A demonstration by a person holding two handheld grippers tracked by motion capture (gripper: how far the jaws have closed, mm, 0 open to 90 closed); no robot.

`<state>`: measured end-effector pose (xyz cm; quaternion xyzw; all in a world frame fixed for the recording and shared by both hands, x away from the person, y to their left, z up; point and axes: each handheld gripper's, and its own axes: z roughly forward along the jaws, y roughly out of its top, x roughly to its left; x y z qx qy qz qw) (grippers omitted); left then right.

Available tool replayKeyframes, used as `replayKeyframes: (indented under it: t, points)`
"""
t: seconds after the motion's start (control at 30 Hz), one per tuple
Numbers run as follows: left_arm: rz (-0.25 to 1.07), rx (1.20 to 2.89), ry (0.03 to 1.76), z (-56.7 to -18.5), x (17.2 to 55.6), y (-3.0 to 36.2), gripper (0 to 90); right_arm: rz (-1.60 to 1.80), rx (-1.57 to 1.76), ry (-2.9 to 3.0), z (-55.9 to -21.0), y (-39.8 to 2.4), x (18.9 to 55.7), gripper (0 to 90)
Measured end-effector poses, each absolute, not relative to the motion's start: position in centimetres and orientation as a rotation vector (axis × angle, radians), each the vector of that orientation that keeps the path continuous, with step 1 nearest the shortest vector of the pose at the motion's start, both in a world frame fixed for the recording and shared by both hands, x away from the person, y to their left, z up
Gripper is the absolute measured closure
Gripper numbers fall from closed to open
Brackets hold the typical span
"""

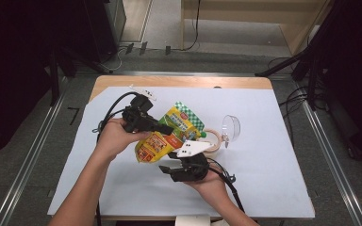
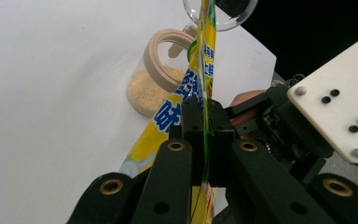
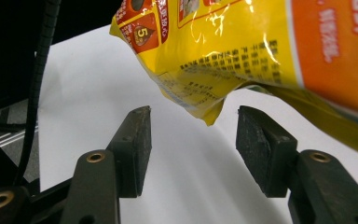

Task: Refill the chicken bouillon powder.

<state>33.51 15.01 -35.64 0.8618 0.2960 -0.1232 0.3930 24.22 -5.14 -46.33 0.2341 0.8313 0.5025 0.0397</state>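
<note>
The left gripper (image 2: 204,140) had its black jaws clamped hard on the edge of the glossy yellow-and-green plastic food pouch (image 1: 167,134), holding it up off the white sheet (image 1: 264,155) over the table's middle. Just below, the right gripper (image 3: 193,135) stood with jaws apart, nothing between the pads, the pouch's bottom corner hanging just above the gap. Behind the pouch sat a clear round jar of tan powder (image 2: 156,79), its clear domed lid (image 1: 230,127) lying beside it.

A yellow, green-topped printed pouch (image 1: 167,133) hangs edge-up, pinched above the white-covered table.
</note>
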Motion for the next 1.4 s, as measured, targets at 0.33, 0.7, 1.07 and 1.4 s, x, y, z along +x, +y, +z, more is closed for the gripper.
replayKeyframes:
  t: [0.33,0.7,1.07,1.4]
  points:
    - [-0.244,2.089,0.821,-36.1,34.9,17.4,90.0,1.55,0.752,2.518,-45.8,-6.9,23.4,45.7]
    - [-0.118,2.047,0.85,-37.7,36.8,17.9,90.0,1.548,0.795,2.494,-45.8,-8.4,23.2,45.6]
    - [-0.128,2.036,0.898,-40.0,37.5,18.5,90.0,1.551,0.794,2.49,-45.6,-8.6,23.3,45.6]
    - [-0.129,2.044,0.883,-40.0,36.9,19.3,89.3,1.512,0.8,2.506,-45.4,-8.5,23.4,45.6]
